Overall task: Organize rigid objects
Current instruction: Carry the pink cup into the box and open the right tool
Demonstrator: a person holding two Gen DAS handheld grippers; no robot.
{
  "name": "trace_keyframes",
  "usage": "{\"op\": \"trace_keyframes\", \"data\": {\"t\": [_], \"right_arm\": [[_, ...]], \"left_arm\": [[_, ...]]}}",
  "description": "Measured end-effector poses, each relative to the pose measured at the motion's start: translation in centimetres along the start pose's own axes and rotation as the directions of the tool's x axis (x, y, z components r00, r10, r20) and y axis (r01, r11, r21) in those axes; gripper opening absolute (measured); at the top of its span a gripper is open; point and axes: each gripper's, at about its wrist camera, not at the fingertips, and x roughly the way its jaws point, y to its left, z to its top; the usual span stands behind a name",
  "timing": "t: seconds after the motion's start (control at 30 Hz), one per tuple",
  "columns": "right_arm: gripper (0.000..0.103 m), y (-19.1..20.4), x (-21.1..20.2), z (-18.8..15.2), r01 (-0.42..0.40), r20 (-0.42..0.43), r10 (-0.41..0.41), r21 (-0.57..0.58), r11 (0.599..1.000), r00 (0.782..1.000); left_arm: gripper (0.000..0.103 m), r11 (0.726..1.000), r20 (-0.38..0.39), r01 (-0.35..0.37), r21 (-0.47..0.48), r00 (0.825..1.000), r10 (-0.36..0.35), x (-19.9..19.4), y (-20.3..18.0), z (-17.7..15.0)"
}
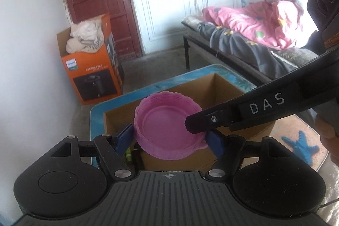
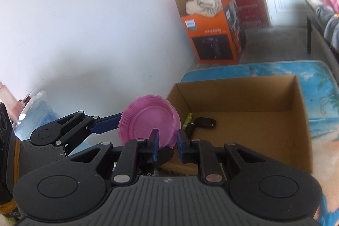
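The left gripper point(image 1: 169, 139) pinches a round pink plastic lid point(image 1: 167, 126) by its sides; the right gripper point(image 2: 167, 141), nearly pressed together, pinches its rim. The lid hangs over the open cardboard box's point(image 2: 300, 118) near-left corner on the blue tabletop point(image 2: 317, 71)

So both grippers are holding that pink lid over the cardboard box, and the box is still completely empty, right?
Not empty. The right wrist view shows a black object and a small green item already on the floor of the cardboard box. The rest holds: both grippers grip the pink lid.
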Motion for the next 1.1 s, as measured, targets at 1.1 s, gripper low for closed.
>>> {"op": "trace_keyframes", "data": {"t": [1.1], "right_arm": [[0.028,-10.6,20.1,1.6,-0.011,-0.57,0.072,0.11,0.994,0.818]], "left_arm": [[0.085,0.985,-0.61,0.14,-0.098,0.774,-0.17,15.9,2.9,-0.6]]}}
